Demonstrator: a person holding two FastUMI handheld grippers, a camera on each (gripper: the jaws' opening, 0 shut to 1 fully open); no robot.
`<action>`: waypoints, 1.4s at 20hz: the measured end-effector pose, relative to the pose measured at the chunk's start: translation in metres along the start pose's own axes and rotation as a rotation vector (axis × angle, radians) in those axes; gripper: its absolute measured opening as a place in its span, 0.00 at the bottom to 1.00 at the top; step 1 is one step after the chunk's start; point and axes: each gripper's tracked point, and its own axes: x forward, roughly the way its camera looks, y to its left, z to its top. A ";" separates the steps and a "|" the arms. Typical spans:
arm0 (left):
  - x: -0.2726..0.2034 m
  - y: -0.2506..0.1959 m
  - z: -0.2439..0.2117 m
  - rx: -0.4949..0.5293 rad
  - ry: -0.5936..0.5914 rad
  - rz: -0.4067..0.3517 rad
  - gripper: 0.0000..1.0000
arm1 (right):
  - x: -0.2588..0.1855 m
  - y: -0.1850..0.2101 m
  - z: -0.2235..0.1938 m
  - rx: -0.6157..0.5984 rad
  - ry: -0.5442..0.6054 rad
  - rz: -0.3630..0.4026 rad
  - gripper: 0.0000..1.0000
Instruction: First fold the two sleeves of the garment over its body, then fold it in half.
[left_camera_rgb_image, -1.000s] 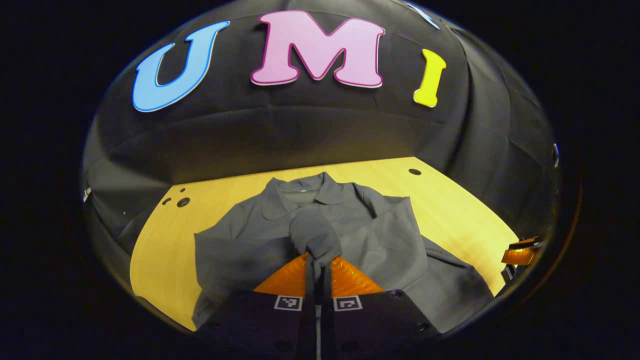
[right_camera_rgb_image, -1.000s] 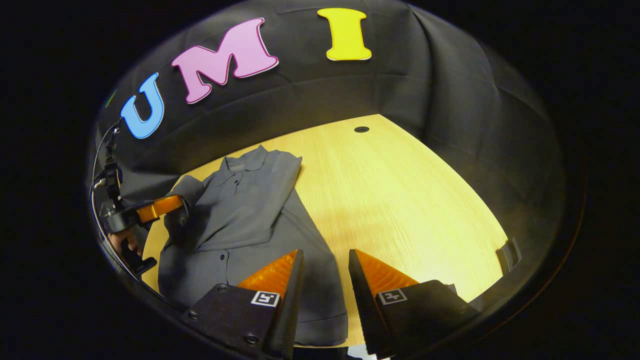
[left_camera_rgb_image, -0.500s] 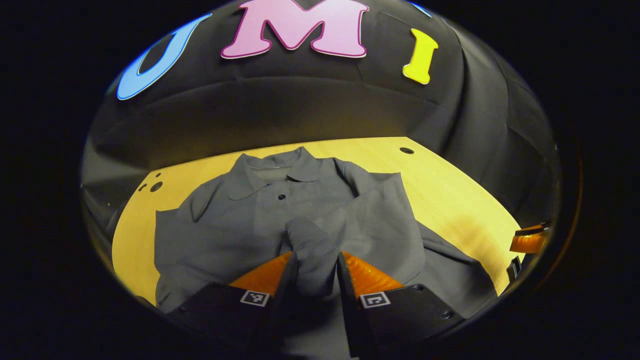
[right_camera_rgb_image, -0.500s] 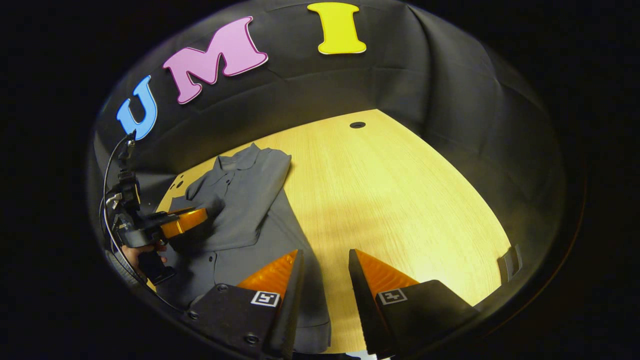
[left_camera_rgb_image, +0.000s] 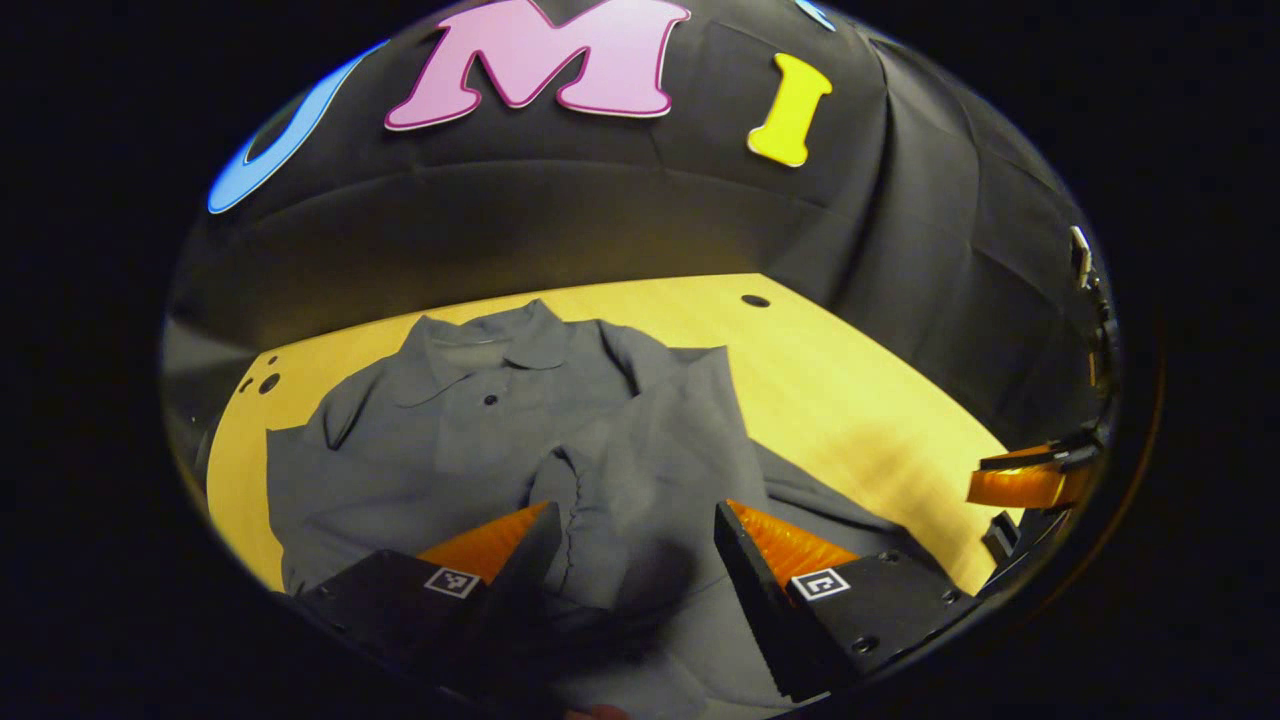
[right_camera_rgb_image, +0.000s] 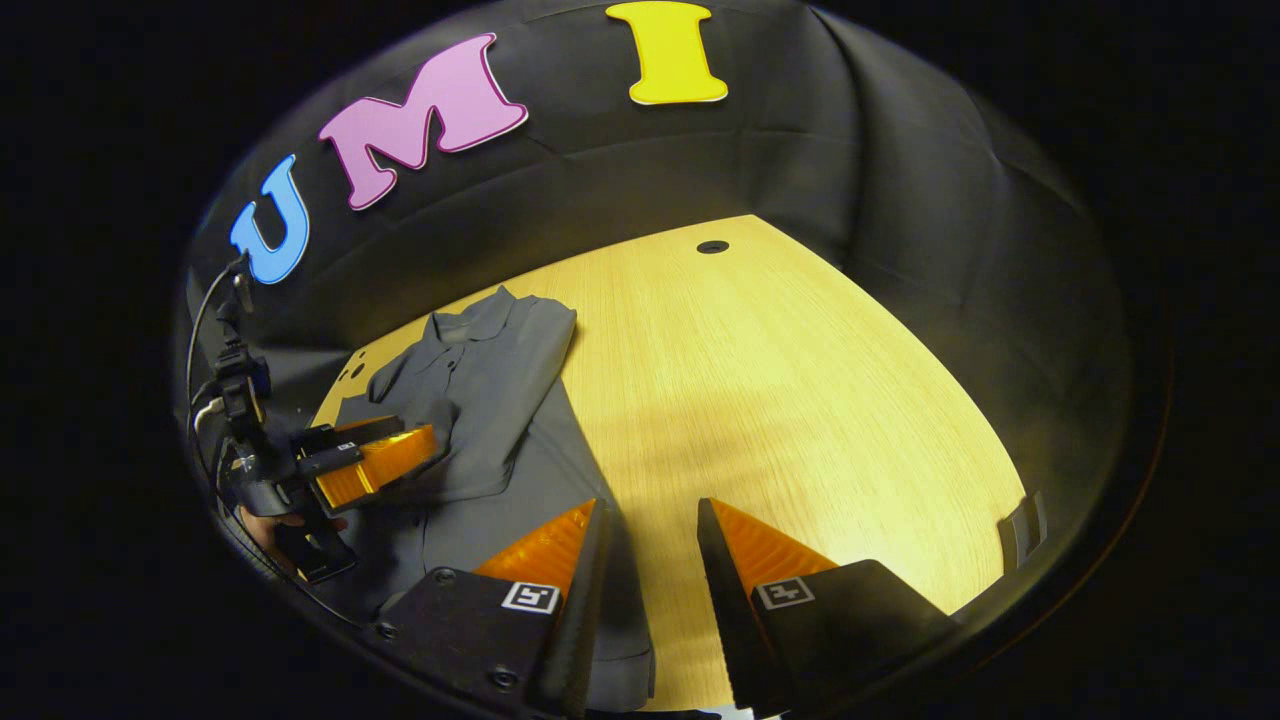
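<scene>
A grey collared shirt lies flat on the yellow wooden table, collar toward the far wall. One sleeve is folded across its body. The other sleeve's cuff rests bunched on the shirt's middle, between the fingers of my left gripper, which is open just above the cloth. In the right gripper view the shirt sits to the left, with the left gripper over it, held by a hand. My right gripper is open over the shirt's lower edge and bare table.
A round hole is cut in the table near the far edge, and smaller holes sit at the far left corner. Black cloth walls close in the table. The right gripper shows at the right edge of the left gripper view.
My left gripper was shut on the sleeve cuff; it carried it over the body, then opened and let it drop on the shirt. The right gripper barely moved.
</scene>
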 end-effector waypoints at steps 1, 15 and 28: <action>-0.007 -0.005 0.006 0.000 -0.020 -0.022 0.97 | -0.001 0.001 -0.001 0.000 0.000 -0.001 0.56; -0.181 0.093 -0.003 -0.145 -0.131 0.046 0.96 | -0.046 0.042 -0.050 -0.044 0.052 0.017 0.84; -0.267 0.192 -0.189 -0.210 0.166 0.300 0.96 | -0.056 0.032 -0.114 -0.098 0.189 -0.055 0.92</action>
